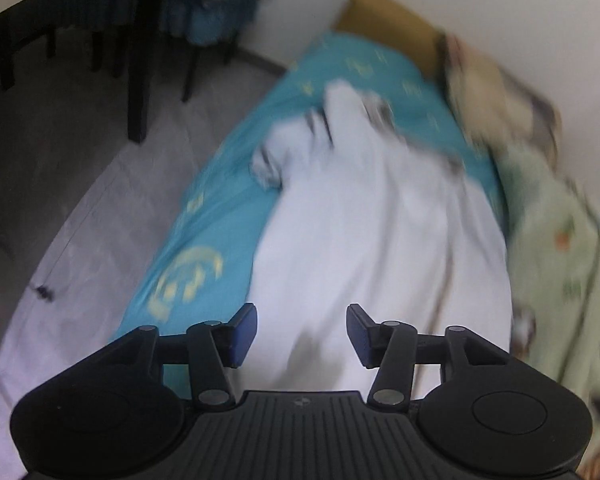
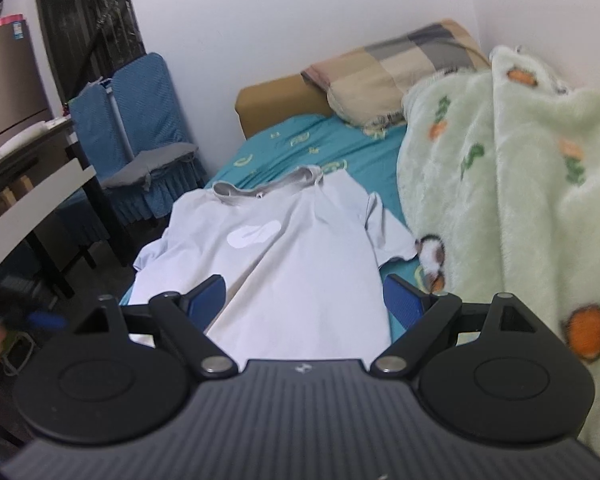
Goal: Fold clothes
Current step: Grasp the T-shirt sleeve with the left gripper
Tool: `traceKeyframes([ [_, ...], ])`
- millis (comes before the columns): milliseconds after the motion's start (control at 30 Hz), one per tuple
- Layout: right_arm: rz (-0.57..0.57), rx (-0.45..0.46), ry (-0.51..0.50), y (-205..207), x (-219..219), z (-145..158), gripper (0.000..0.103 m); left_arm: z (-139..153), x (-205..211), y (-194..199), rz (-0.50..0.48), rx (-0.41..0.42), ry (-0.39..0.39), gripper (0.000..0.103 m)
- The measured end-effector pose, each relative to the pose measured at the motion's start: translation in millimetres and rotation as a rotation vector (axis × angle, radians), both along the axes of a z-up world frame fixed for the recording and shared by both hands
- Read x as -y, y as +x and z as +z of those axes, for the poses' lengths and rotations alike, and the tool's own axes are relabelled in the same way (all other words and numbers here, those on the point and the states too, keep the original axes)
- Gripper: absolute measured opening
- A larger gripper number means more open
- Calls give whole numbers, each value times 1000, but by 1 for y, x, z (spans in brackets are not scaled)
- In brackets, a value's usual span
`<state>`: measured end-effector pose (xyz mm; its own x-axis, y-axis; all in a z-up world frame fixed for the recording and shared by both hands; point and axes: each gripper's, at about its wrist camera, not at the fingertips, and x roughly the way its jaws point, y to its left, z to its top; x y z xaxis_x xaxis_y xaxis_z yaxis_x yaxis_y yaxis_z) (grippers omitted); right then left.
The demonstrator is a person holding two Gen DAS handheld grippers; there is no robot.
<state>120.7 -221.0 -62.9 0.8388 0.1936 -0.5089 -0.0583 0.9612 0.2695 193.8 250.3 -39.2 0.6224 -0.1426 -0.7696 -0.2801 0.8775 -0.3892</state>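
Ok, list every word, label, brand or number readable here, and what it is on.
No text can be read.
White short-sleeved shirt: a blank white patch, no letters.
Teal bed sheet: yellow markings, too blurred.
Beige cabinet: a blue sticker, too small.
Black gripper housing: a tiny emblem, unreadable.

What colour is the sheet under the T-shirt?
Teal with a yellowish-green print. The sheet shows best in the right wrist view, under the pale T-shirt.

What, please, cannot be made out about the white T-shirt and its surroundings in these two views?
- White short-sleeved T-shirt: hem hidden behind the right gripper in the right wrist view.
- Same shirt: left wrist view motion-blurred; collar and sleeves unclear; hem behind the left gripper.
- Teal patterned bedsheet: right side covered by the pale green fleece blanket.
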Motion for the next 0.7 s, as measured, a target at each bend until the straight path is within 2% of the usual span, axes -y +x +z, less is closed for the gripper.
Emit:
traceKeyframes([
  [67, -14, -10, -14, 12, -4, -8, 87, -16, -8, 36, 79, 33, 18, 55],
  [167, -28, -25, -28, 30, -7, -24, 87, -34, -8, 79, 185, 74, -14, 55],
  [233, -28, -37, -27, 42, -9, -34, 87, -42, -1, 101, 206, 112, -1, 56],
  [333, -17, -56, -18, 60, -11, -50, 87, -52, 12, 135, 231, 112, 77, 60],
  [400, -6, -68, -11, 68, -12, -59, 87, -63, 17, 153, 249, 92, 127, 58],
  [433, 0, -73, -6, 71, -13, -62, 87, -70, 17, 161, 261, 78, 150, 52],
  [467, 1, -75, 1, 72, -12, -63, 87, -86, 19, 169, 270, 73, 170, 35],
  [500, 0, -76, 10, 73, -11, -64, 87, -89, 24, 171, 265, 77, 187, 23],
  [533, -1, -77, 18, 74, -9, -65, 87, -89, 29, 173, 258, 82, 203, 1],
  [567, -6, -75, 29, 74, -7, -65, 87, -85, 35, 174, 243, 89, 244, 2],
  [633, -23, -67, 53, 74, -1, -63, 87, -82, 56, 175, 199, 151, 401, 1],
  [700, -42, -59, 70, 72, 4, -62, 87, -64, 97, 169, 73, 255, 631, 1],
])
